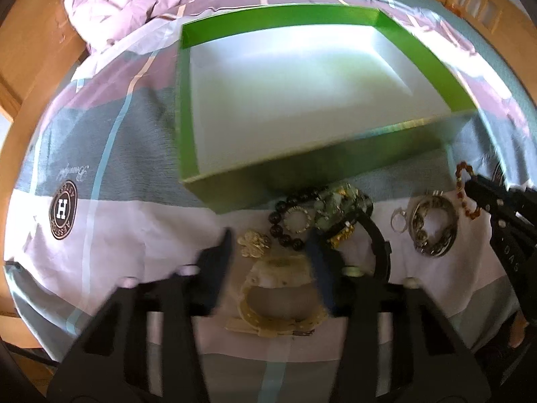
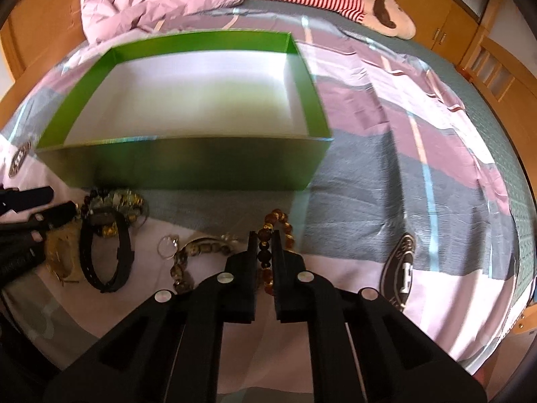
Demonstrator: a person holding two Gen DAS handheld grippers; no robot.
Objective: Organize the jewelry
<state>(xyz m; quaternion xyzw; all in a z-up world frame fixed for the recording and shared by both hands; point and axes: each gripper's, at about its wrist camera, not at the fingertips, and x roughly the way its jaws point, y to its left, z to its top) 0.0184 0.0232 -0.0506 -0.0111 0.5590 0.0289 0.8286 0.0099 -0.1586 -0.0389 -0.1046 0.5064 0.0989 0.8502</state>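
Observation:
An open green box point(image 1: 429, 57) with a white inside stands on the bed; it also shows in the right wrist view point(image 2: 188, 164). Jewelry lies in front of it. My left gripper point(image 1: 272, 245) is open above a pale yellow watch point(image 1: 278, 302), a gold brooch point(image 1: 253, 242), a dark bead bracelet point(image 1: 285, 215) and a black strap point(image 1: 379, 245). My right gripper point(image 2: 264, 238) is shut on an amber bead bracelet point(image 2: 282, 225), which also shows in the left wrist view point(image 1: 465, 184). A grey bead bracelet point(image 1: 433, 225) lies beside it.
The striped pink, grey and white bedsheet point(image 2: 386, 174) covers the bed. A crumpled pink quilt point(image 2: 161, 0) and a plush toy with a striped shirt point(image 2: 335, 0) lie behind the box. Wooden cabinets point(image 2: 470, 33) surround the bed. A small silver ring point(image 2: 167, 245) lies by the bracelets.

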